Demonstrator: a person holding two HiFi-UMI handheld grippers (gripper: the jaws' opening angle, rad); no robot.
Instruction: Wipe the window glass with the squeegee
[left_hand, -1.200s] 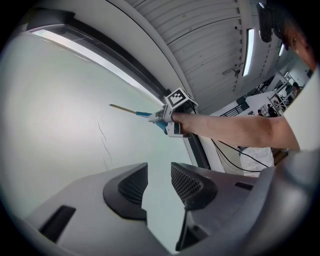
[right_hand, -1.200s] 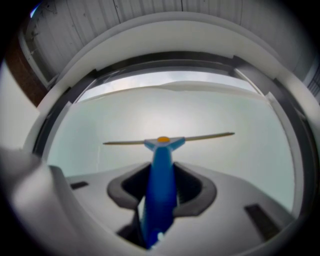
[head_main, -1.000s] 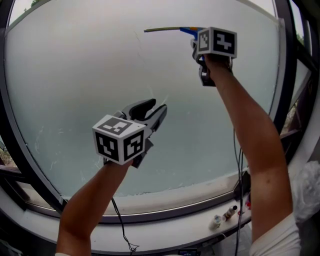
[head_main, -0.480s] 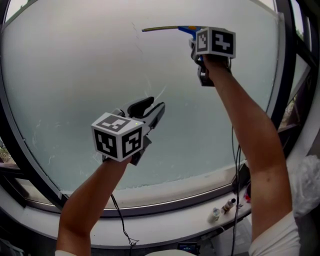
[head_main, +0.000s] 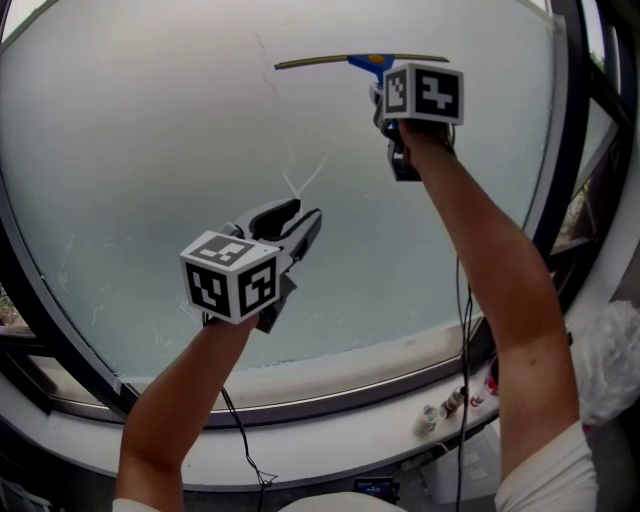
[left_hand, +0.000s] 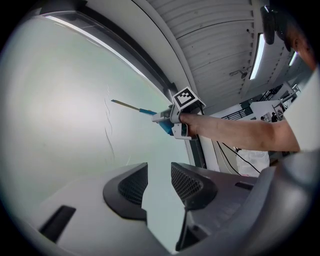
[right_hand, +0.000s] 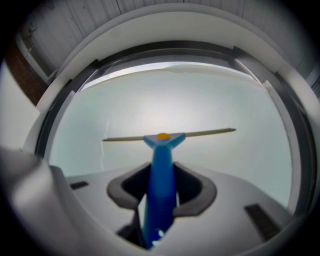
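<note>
Left gripper: My dark grey two-jaw left gripper (head_main: 305, 213) hung nearest me, jaws parted (left_hand: 160, 182) and empty, with only glass showing through the gap.
Right gripper: My right gripper (head_main: 383, 88) was raised up and to the right of the left one, jaws clamped (right_hand: 161, 187) on the squeegee's handle.
Squeegee: The blue plastic-handled squeegee (right_hand: 162, 150) with a thin straight blade ran forward out of my right jaws. Its blade lay crosswise beyond the tips, long axis level.
Window glass: The large frosted-looking window pane (head_main: 150, 150) stood beyond both tools, with the blade (head_main: 330, 61) high on it.
Coming move: Most of the pane lay below the blade, so I judged the stroke should pull down along the handle, square to the blade. Only the right gripper held the squeegee, and the left was well apart from it.
Views: The right gripper view showed the grip and both blade ends. The head view hid the grip behind the marker cube. The left gripper view caught the squeegee (left_hand: 132, 106) from the side, close against the glass, though I could not confirm contact.
</note>
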